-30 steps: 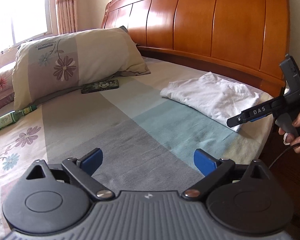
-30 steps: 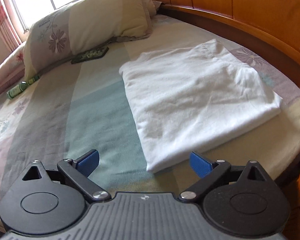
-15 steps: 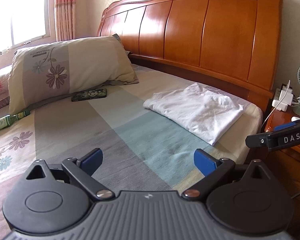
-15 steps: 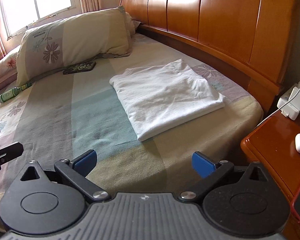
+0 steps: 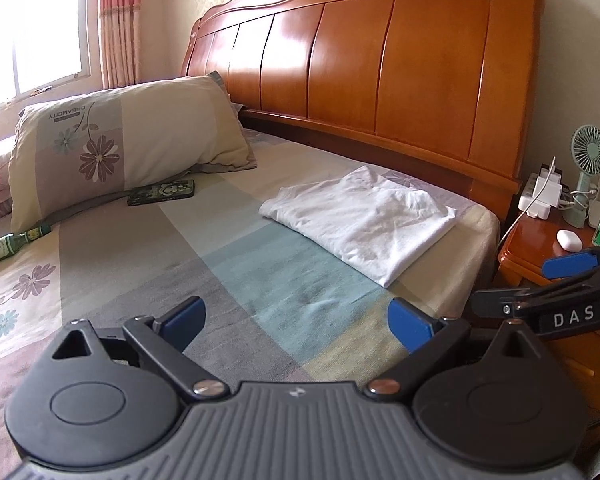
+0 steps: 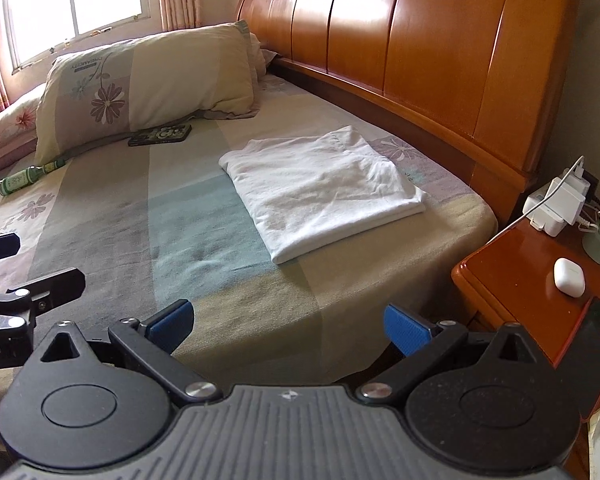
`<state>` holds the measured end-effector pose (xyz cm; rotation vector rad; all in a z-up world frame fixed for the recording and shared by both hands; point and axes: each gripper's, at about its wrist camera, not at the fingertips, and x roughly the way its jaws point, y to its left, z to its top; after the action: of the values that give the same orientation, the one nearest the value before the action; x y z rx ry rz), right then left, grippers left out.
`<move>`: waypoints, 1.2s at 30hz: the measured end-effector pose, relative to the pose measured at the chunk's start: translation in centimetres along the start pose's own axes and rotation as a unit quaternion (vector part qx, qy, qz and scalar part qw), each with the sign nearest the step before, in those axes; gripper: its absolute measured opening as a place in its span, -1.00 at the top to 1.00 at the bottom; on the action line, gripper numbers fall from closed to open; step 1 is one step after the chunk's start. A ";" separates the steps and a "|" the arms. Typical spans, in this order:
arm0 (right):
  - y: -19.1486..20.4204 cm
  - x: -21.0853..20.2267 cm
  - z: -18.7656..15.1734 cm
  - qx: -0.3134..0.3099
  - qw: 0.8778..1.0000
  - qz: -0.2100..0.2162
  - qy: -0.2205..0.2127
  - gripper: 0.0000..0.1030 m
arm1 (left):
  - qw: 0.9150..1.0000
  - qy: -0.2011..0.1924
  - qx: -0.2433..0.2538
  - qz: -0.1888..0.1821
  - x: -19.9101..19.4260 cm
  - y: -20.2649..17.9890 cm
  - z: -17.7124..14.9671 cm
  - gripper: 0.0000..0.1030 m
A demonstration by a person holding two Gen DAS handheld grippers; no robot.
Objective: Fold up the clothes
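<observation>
A white garment (image 5: 364, 218) (image 6: 320, 190) lies folded into a flat rectangle on the bed near the wooden headboard, close to the right edge of the mattress. My left gripper (image 5: 296, 322) is open and empty, well short of the garment, above the striped bedspread. My right gripper (image 6: 288, 324) is open too, with nothing between its blue pads, hovering near the bed's front edge. In the left wrist view the right gripper (image 5: 556, 284) juts in from the right, held by a hand. The left gripper's fingers (image 6: 40, 288) show at the left edge of the right wrist view.
A flowered pillow (image 5: 124, 152) leans at the far left, with a dark phone (image 5: 162, 192) and a green bottle (image 5: 8, 246) beside it. The wooden headboard (image 5: 380, 68) runs behind. A nightstand (image 6: 532, 280) at the right holds an earbud case (image 6: 568, 278), chargers and a small fan (image 5: 590, 172).
Both grippers have drawn back and away from the folded garment, which now looks smaller and farther. The nightstand has come into view. Both stay open.
</observation>
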<state>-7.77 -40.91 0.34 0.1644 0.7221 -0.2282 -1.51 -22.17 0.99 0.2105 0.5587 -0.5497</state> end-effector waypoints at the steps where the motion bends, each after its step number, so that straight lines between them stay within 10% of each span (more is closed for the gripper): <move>1: 0.1 -0.3 -0.1 -0.001 1.000 -0.001 -0.001 -1.00 | 1.000 -0.001 -0.001 0.000 -0.2 -0.1 0.0 -0.90; 36: 1.6 -4.4 -1.4 -0.023 0.999 -0.003 -0.027 -1.00 | 1.000 0.014 0.001 0.015 -2.4 -0.9 -1.3 -0.99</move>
<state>-11.46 -38.34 2.38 0.1110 0.6732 -0.2209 -4.28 -21.49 1.19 0.2281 0.5825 -0.5185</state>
